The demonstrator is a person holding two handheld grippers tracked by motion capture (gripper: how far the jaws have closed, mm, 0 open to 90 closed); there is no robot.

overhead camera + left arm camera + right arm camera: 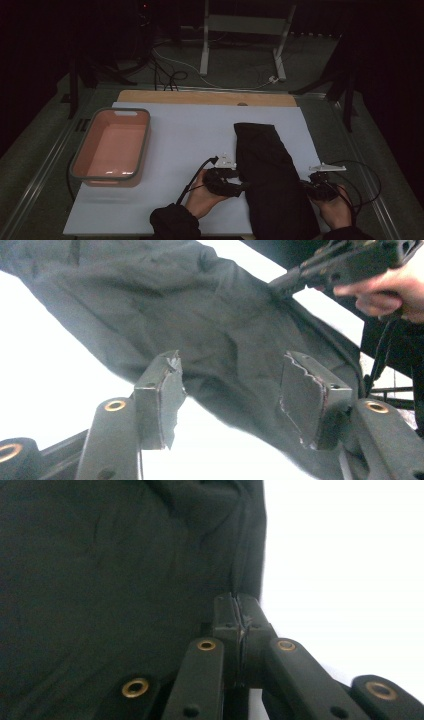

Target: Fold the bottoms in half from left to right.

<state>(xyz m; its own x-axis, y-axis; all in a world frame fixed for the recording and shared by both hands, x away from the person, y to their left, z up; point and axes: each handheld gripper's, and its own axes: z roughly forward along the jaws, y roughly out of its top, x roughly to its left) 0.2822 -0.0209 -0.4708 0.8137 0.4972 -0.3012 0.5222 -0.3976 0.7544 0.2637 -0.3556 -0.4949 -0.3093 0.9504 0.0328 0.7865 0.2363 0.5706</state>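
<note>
So we've got a dark folded garment (pixel 272 175) lying lengthwise on the white sheet (pixel 190 145) that covers the counter, toward the right half, with its near end reaching the counter's front edge. We can't tell what kind of garment it is (the lighting is pretty dim).

The left gripper (pixel 239 186) sits at the cloth's left edge, about halfway along. In the left gripper view its jaws stand apart, and the cloth (pixel 210 340) lies between and beyond them, but the pads aren't pressing on anything.

The right gripper (pixel 306 186) is at the cloth's right edge, directly across from the left one. In the right gripper view its jaws are pressed together, and the hem of the cloth (pixel 125 580) runs straight down into the seam between the pads, so we read that as clamped on the edge. The left gripper view also catches it from across the fabric, tip on the far edge.

Off to the left, well apart from the cloth, sits a pink tub (pixel 145 145) with a grey rim.
</note>
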